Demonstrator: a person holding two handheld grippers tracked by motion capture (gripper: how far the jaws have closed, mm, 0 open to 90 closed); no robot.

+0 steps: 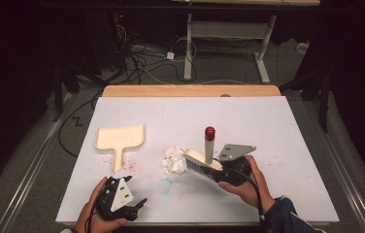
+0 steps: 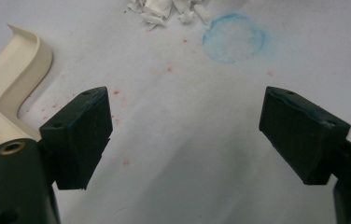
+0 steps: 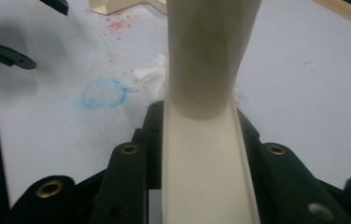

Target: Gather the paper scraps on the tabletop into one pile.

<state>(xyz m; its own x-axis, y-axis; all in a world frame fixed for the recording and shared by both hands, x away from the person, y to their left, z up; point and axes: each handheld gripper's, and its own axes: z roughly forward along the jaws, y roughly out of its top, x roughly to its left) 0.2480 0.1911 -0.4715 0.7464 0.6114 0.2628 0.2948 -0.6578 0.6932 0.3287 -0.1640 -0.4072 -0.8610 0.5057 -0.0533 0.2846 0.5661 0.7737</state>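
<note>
- A white sheet (image 1: 268,126) covers the wooden table; cables trail over the dark floor behind it.
- The right gripper (image 1: 229,170) is clamped on a cream brush (image 1: 204,160), bristles touching the crumpled paper pile (image 1: 174,159).
- The left gripper (image 1: 122,196) rests spread wide, gripping nothing, near the pile's side.
- A cream dustpan (image 1: 120,138) lies beyond, left of the pile; a blue ring stain (image 1: 165,186) sits just before the pile.

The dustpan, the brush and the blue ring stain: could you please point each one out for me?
dustpan (image 1: 120,137), high view, flat cream tray.
brush (image 1: 203,160), high view, cream head above the bristles.
blue ring stain (image 2: 234,37), left gripper view, centre of the ring.
</note>
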